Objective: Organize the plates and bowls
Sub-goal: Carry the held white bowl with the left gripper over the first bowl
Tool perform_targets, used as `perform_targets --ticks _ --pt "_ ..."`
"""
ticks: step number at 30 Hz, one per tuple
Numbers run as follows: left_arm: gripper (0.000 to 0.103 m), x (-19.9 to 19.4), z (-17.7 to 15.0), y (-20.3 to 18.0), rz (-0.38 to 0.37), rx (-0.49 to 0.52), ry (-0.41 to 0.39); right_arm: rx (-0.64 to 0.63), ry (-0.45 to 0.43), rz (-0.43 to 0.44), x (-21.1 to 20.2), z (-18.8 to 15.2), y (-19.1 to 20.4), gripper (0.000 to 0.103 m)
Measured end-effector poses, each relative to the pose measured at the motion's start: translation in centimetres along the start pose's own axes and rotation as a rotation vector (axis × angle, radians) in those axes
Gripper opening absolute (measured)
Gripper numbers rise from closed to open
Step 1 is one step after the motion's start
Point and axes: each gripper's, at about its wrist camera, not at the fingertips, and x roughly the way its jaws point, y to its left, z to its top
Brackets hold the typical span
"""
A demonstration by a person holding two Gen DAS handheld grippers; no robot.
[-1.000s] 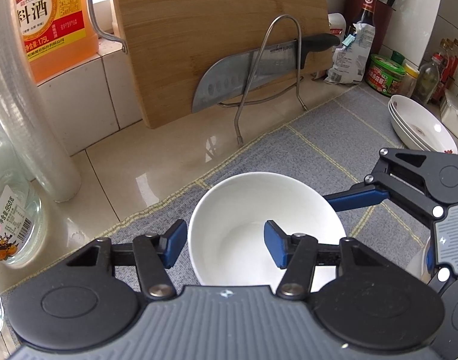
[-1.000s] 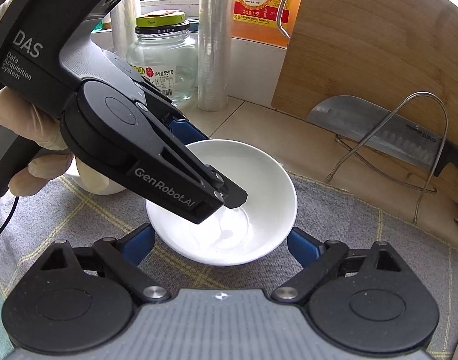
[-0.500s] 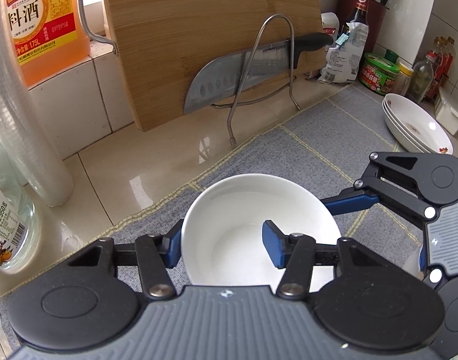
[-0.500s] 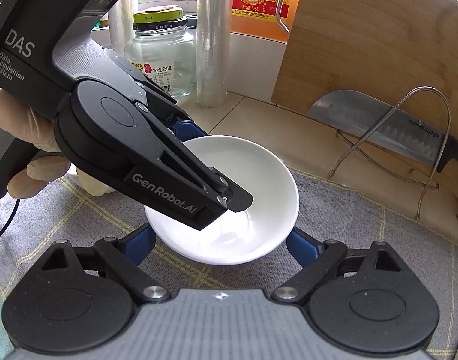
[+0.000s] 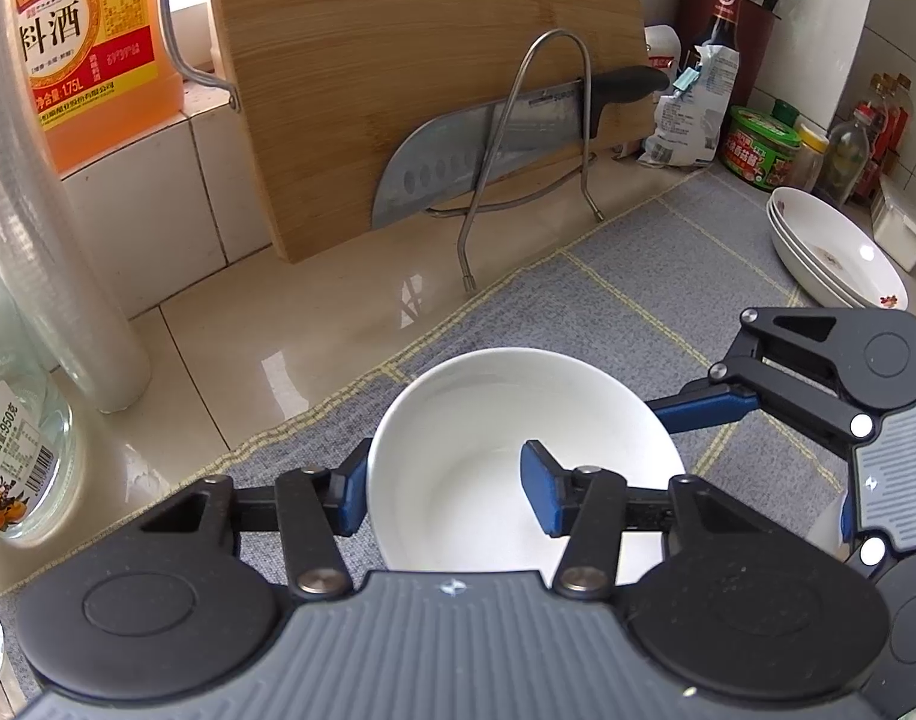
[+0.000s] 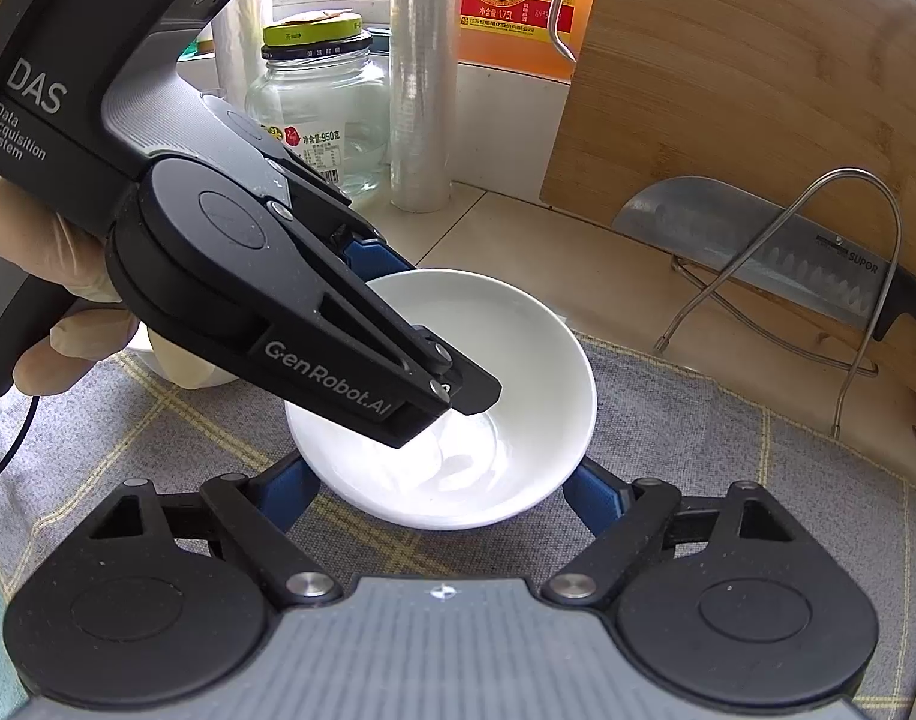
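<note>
White glazed bowl [image 5: 517,420], on grey mat [image 5: 637,276] near table centre: rigid, slippery, breakable; best held at rim, where left tool [image 5: 443,489] pinches its wall, right tool [image 6: 440,489] closing around it.

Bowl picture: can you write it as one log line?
left gripper: shut on white bowl rim | right gripper: closing around bowl | stacked plates: untouched

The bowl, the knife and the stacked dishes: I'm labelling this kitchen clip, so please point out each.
bowl [image 5: 487,420], left wrist view, on its bare inner wall.
knife [image 5: 452,162], left wrist view, on the blade near the holes.
stacked dishes [image 5: 829,240], left wrist view, inside the top dish.
</note>
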Motion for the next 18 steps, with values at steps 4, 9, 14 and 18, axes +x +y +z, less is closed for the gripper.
perform_targets --ticks 4,9,14,18 --pt "0.050 -0.1 0.0 0.0 -0.004 0.000 -0.001 -0.001 0.002 0.000 -0.1 0.0 0.0 0.090" --pt "0.050 -0.3 -0.1 -0.2 0.004 0.004 -0.004 -0.007 -0.003 -0.003 -0.4 0.0 0.1 0.090" --pt "0.050 -1.0 0.1 -0.5 0.013 0.011 -0.013 -0.016 -0.013 -0.002 -0.9 0.1 0.2 0.090" --pt "0.051 -1.6 0.2 -0.8 0.022 0.015 -0.022 -0.023 -0.026 0.001 -1.7 0.2 0.3 0.090"
